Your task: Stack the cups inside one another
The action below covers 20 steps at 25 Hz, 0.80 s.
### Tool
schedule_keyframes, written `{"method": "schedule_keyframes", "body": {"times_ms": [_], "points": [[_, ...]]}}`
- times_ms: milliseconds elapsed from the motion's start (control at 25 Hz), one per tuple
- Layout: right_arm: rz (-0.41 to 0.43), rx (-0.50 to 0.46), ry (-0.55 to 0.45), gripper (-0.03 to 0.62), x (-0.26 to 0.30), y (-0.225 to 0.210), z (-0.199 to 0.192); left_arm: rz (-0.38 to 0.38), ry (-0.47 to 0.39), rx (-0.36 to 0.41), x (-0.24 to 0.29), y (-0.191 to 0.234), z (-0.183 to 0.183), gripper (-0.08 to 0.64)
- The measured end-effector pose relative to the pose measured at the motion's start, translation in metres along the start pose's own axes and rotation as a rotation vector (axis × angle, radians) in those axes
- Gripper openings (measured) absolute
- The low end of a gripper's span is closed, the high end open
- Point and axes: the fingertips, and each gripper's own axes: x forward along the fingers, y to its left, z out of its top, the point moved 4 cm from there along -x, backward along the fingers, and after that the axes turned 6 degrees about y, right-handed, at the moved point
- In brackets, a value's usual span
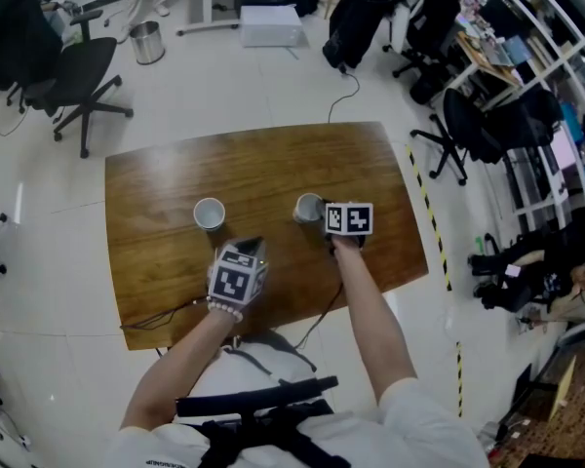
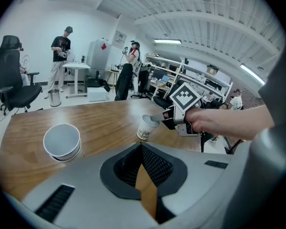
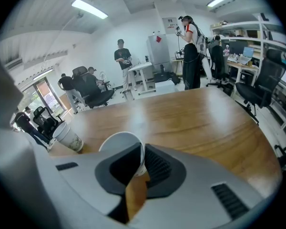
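Hovering over the near strip of the brown wooden desk (image 1: pixel 273 164), the left tool (image 2: pixel 142 146) has its jaws together on nothing, just short of the left-hand white paper cup (image 2: pixel 62 140), which stands upright with bare wood all round it. Beside it, the right tool (image 3: pixel 142 157) is clamped on the rim wall of the right-hand white paper cup (image 3: pixel 120 142), one jaw inside and one outside; that cup's lower part is hidden behind the tool's grey body. Beyond both cups, bare wood runs to the far edge, then white floor (image 1: pixel 224 76), with a black office chair (image 1: pixel 78 76) well apart from the desk.
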Motion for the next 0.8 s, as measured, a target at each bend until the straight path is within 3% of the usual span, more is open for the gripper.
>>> {"method": "schedule_keyframes", "body": {"times_ms": [400,800], "points": [[0.01,-0.005,-0.039,0.038,-0.016,0.011,0.005,0.003,0.0,-0.01,-0.006,0.005,-0.01,-0.003],[0.047,-0.049,-0.096,0.037,-0.04,0.056,0.026,-0.002,-0.016,0.001,-0.026,0.016,-0.018,-0.003]]}}
